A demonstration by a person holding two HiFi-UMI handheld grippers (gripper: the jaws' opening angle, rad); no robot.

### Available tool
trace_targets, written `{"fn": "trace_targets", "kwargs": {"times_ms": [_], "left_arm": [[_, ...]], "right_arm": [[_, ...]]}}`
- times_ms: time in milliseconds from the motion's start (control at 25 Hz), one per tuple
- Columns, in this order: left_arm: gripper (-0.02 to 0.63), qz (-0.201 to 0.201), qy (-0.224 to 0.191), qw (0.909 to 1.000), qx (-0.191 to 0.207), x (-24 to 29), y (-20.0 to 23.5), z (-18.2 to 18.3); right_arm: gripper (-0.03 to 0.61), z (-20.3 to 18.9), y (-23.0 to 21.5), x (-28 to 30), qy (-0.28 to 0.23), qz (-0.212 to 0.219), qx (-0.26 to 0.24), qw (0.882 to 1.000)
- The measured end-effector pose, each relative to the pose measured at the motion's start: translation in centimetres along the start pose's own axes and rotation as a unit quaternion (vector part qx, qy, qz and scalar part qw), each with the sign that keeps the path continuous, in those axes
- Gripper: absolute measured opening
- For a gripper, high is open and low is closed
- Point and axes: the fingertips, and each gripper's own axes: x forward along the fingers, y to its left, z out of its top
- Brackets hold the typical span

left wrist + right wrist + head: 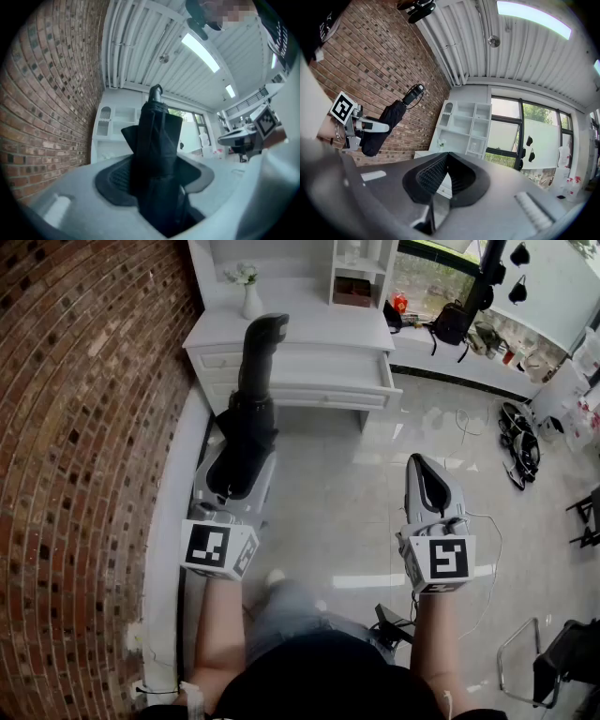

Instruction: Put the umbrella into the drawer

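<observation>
A folded black fabric umbrella (253, 404) is clamped between the jaws of the left hand-held gripper (240, 474). Its handle end is pointed towards the open white wooden drawer (309, 397), outside it. The right hand-held gripper (433, 486) is clenched on nothing.
</observation>
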Motion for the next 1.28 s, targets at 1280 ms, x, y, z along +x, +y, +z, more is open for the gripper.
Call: {"fn": "trace_targets", "kwargs": {"times_ms": [1280], "left_arm": [[0.241,0.004,-0.013,0.9999,-0.003,14.2,9.6,-3.1]], "right_arm": [[0.003,-0.6,-4.4,15.5,-0.003,-0.018,-0.027,0.999]]}}
